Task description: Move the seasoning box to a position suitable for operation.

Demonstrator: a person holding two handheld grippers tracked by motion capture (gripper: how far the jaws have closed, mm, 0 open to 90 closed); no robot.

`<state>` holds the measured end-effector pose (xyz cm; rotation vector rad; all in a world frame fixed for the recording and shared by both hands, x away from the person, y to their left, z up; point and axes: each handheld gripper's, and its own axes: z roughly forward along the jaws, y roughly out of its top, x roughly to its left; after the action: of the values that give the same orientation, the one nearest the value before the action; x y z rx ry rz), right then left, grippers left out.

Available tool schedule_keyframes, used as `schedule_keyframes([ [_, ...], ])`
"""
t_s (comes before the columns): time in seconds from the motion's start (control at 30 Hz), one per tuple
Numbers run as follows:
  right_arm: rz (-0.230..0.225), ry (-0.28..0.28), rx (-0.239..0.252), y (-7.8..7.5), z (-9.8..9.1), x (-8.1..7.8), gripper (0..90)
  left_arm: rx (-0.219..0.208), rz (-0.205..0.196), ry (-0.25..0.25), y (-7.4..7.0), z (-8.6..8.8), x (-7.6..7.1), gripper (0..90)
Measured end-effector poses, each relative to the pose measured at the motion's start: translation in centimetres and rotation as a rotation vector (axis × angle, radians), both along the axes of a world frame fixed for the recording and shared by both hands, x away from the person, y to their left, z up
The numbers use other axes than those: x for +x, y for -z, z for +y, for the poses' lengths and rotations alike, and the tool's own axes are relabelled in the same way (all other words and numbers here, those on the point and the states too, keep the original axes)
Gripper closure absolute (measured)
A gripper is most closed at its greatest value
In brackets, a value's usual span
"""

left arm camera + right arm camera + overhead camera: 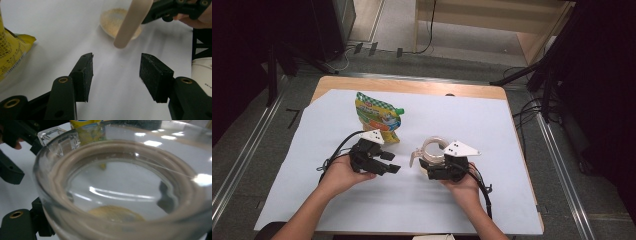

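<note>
Two grippers share this: your right gripper (438, 167) clasps the glass jar (433, 150) at mid-table, so keep it level. Your left gripper (384, 160), parted and empty, should approach the yellow pouch (377, 117) behind it squarely.

in the right gripper view, we find the clear glass jug with a beige band inside its rim (120, 182) cut off at the right and bottom edges, and it hides that gripper's pads, so we cannot tell their grip. in the left gripper view, the yellow printed pouch (10, 55) is cut by the left edge, its small print unreadable to us.
</note>
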<state>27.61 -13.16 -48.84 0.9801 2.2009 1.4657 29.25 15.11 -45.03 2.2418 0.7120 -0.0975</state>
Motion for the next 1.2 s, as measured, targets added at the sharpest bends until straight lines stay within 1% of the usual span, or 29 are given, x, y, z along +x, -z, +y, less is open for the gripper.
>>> schedule_keyframes([
  [0.13,0.003,-0.034,-0.006,0.4,1.2,-0.2,11.9,0.005,-0.013,0.0,0.0,0.1,0.0,45.4],
  [0.23,-0.002,-0.053,-0.028,0.8,1.9,-0.4,11.9,0.015,-0.017,0.0,0.1,0.1,0.0,44.7],
  [0.3,-0.006,-0.066,-0.031,1.0,2.3,-0.5,11.9,0.014,-0.017,0.001,0.1,0.1,0.0,44.4],
  [0.37,0.003,-0.078,-0.037,1.3,2.7,-0.6,11.9,0.016,-0.022,0.001,0.1,0.1,0.0,44.3],
  [0.4,-0.01,-0.074,-0.036,1.4,2.8,-0.7,11.9,0.017,-0.022,0.003,0.1,0.1,0.0,44.4],
  [0.43,-0.013,-0.076,-0.039,1.5,2.8,-0.8,11.9,0.016,-0.024,0.004,0.1,0.1,0.0,44.4],
  [0.57,-0.013,-0.078,-0.024,1.7,2.6,-0.9,11.7,0.012,-0.025,0.007,0.0,0.1,0.0,44.3],
  [0.67,-0.023,-0.081,-0.05,1.9,2.6,-1.2,11.5,0.007,-0.027,0.008,0.1,0.1,-0.1,44.3],
  [0.8,0.001,-0.085,-0.044,1.8,2.6,-1.0,10.7,0.003,-0.028,0.009,0.0,0.1,-0.1,44.3],
  [0.97,0.036,-0.09,-0.075,1.2,1.9,-1.5,10.5,-0.002,-0.026,0.003,0.0,0.3,0.0,44.3],
  [1.0,0.044,-0.09,-0.075,1.0,1.7,-1.6,10.6,-0.007,-0.028,0.005,0.0,0.3,0.0,45.2],
  [1.07,0.058,-0.092,-0.073,0.6,1.1,-1.9,11.4,0.001,-0.043,0.004,0.0,0.3,0.0,49.1],
  [1.2,0.076,-0.091,-0.074,-0.1,-0.1,-3.1,13.0,-0.014,-0.034,0.001,0.1,0.3,0.3,56.4],
])
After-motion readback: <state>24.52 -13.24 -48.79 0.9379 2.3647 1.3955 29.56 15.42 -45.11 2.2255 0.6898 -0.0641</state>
